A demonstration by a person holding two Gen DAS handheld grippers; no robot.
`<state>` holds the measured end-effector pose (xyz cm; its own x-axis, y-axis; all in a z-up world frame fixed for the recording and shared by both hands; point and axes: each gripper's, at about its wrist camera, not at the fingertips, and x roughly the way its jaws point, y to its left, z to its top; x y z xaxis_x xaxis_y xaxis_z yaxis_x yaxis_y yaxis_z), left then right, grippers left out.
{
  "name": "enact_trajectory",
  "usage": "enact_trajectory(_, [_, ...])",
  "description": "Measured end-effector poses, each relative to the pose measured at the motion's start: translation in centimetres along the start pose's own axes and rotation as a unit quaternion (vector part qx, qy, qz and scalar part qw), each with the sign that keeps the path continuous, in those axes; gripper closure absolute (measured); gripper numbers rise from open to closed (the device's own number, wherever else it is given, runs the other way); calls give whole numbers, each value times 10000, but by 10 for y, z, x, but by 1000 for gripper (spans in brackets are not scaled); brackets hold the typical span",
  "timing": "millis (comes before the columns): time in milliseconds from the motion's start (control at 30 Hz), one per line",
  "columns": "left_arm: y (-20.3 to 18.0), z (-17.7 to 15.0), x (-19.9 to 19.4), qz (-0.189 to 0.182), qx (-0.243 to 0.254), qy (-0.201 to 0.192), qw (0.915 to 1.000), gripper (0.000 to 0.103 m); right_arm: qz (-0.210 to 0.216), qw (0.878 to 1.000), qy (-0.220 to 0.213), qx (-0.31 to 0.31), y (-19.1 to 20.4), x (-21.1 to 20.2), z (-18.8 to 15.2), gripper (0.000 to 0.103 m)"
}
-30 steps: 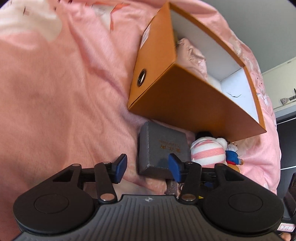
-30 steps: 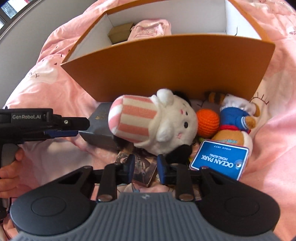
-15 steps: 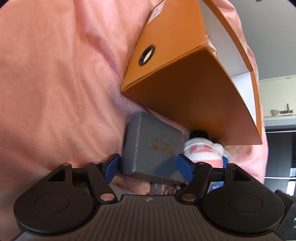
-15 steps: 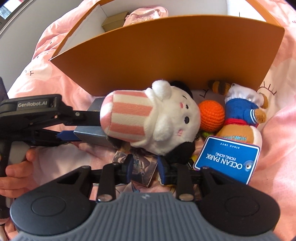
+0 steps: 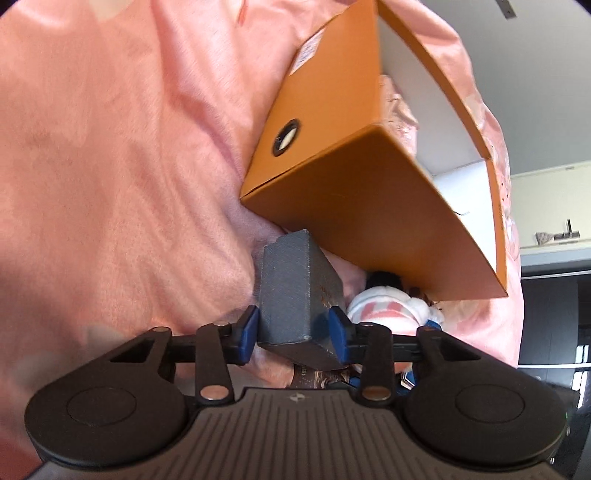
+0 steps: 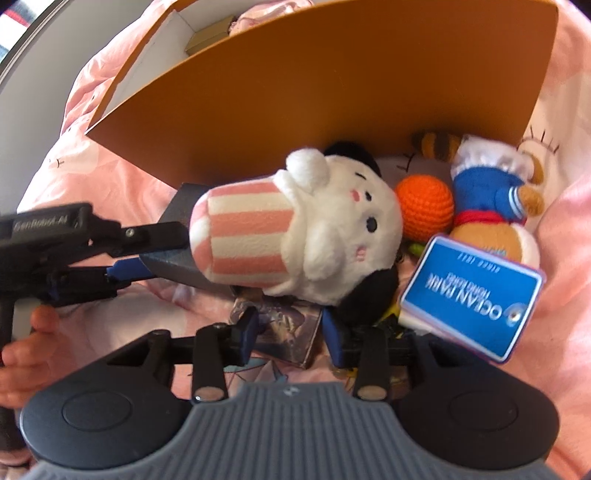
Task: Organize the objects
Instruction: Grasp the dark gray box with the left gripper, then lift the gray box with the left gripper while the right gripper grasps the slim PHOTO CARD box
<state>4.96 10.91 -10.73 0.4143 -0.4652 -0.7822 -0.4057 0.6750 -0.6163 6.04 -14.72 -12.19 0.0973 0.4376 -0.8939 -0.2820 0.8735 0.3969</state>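
Note:
My left gripper is shut on a grey gift box, tilted on edge just off the pink bedding, beside the orange storage box. It shows from the side in the right wrist view, with the left gripper on it. My right gripper is partly open around a dark printed card box under a pink-striped white plush. An orange crochet ball, a blue-shirted plush and a blue Ocean Park tag lie to the right.
The orange box stands open-topped behind the toys, holding a pink pouch and a small tan box. Pink bedding spreads left. A dark cabinet stands at far right.
My left gripper closed on the grey box and tipped it up on edge. My right gripper moved forward, its jaws now either side of the card box.

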Motion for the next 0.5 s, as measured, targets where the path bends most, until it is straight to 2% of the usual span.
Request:
enact_trajectory(233, [-3, -1, -32, 167, 324, -281, 9989, 60, 178, 9994, 117, 265, -8, 4, 3, 56])
enact_trajectory(333, [-2, -3, -44, 262, 374, -393, 9982, 60, 110, 9993, 166, 306, -7, 7, 5, 55])
enact_trajectory(500, [-5, -6, -46, 481, 415, -477, 9968, 60, -98, 9990, 205, 397, -7, 8, 5, 44])
